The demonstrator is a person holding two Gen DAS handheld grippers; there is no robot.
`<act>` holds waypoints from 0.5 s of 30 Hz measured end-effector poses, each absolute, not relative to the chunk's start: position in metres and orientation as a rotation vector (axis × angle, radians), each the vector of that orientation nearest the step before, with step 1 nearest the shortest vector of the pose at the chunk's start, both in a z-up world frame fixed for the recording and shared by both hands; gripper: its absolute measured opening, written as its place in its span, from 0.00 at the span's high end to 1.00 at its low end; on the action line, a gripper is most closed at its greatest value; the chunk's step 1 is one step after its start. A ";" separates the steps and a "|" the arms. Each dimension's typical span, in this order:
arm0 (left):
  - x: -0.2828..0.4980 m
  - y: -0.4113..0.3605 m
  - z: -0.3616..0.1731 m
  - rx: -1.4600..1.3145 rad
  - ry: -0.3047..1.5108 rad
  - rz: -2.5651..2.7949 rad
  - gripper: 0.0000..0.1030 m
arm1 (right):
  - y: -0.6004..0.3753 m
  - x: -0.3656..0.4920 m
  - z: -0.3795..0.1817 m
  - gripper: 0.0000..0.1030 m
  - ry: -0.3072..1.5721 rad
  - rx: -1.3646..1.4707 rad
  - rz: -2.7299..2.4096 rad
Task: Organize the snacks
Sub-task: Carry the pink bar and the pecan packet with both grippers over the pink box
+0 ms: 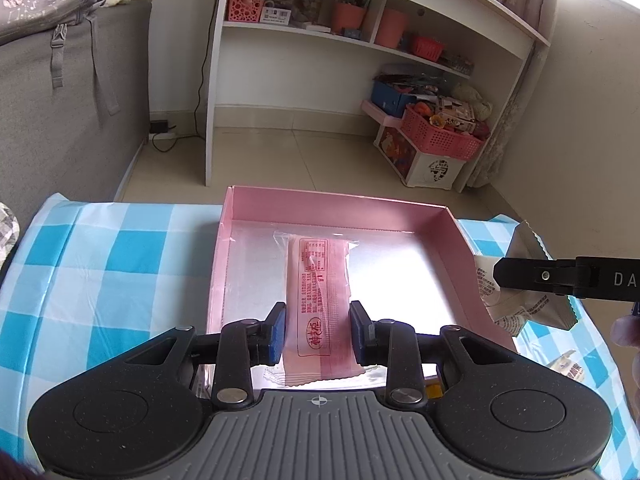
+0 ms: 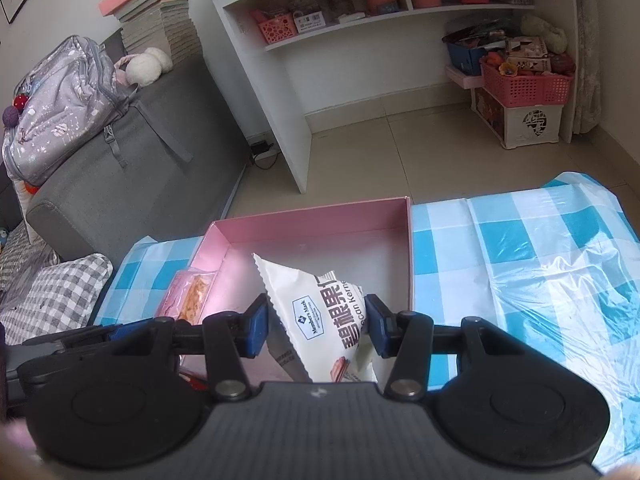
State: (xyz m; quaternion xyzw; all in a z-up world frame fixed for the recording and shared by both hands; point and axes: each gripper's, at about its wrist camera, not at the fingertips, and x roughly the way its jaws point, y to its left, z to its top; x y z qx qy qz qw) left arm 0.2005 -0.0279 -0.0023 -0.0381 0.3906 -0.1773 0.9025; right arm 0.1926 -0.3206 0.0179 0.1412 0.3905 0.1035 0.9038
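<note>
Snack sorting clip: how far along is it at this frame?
Done: nothing lies loose in the pink box yet. In hand: the left gripper holds a pink snack bar over the box floor; the right gripper holds a white pecan packet at the box's edge. Left: release both; another packet lies on the checked cloth.

We note a blue-and-white checked cloth over the table; behind it a white shelf unit with orange pots; a pink basket full of toys on the floor; a grey sofa bearing a backpack and stacked books.
</note>
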 end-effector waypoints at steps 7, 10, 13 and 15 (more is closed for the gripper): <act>0.217 -0.037 -0.018 -0.059 0.826 -0.348 0.71 | -0.312 0.205 0.009 0.55 0.815 0.278 0.218; 0.220 -0.040 -0.024 -0.043 0.831 -0.339 0.71 | -0.309 0.209 0.005 0.55 0.823 0.270 0.209; 0.223 -0.043 -0.028 -0.030 0.835 -0.332 0.71 | -0.308 0.211 0.002 0.54 0.834 0.270 0.202; 0.224 -0.042 -0.028 -0.030 0.820 -0.325 0.68 | -0.308 0.212 0.003 0.51 0.831 0.274 0.193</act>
